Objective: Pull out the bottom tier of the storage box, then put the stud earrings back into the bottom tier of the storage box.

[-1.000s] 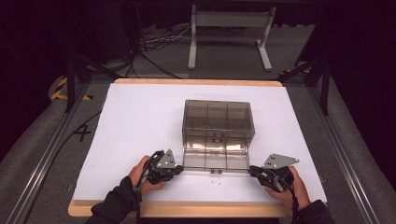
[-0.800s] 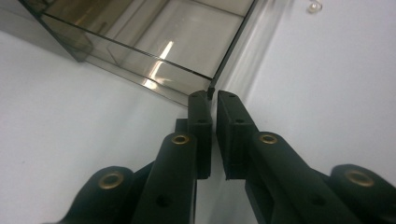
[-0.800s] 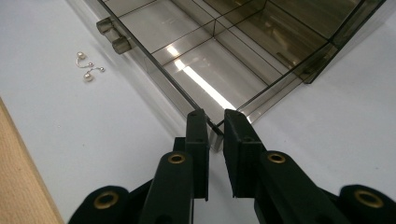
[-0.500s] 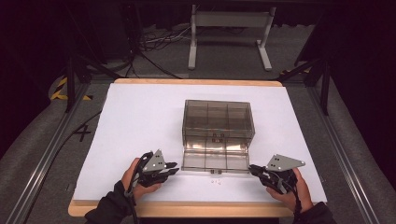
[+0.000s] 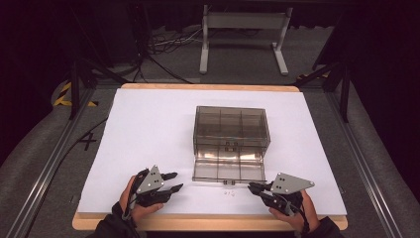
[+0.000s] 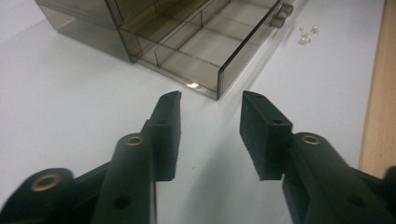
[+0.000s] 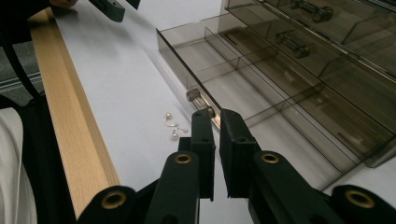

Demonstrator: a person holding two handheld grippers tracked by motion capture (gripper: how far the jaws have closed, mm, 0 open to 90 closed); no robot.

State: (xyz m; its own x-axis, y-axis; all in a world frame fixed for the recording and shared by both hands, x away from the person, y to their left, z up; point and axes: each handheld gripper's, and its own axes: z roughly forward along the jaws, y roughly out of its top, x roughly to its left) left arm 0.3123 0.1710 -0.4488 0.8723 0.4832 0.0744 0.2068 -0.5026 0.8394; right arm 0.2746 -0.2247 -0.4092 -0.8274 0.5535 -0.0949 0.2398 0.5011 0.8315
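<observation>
The drawer (image 5: 227, 166) stands pulled out of the smoky box (image 5: 232, 130) mid-worktop. The left tool (image 6: 211, 105) has just been opening, nothing between its jaws; the right tool (image 7: 215, 116) looks clenched, seemingly empty. Reaching in carelessly could scatter the tiny earrings (image 7: 173, 126) lying just before the drawer.

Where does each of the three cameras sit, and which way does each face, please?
High view: above the near edge, facing forward and down on the table; both hands show.
Left gripper view: rides the left tongs, which have just been opening, facing the pulled-out drawer.
Right gripper view: rides the right tongs, facing the drawer handle.
Shared: drawer, earrings.
</observation>
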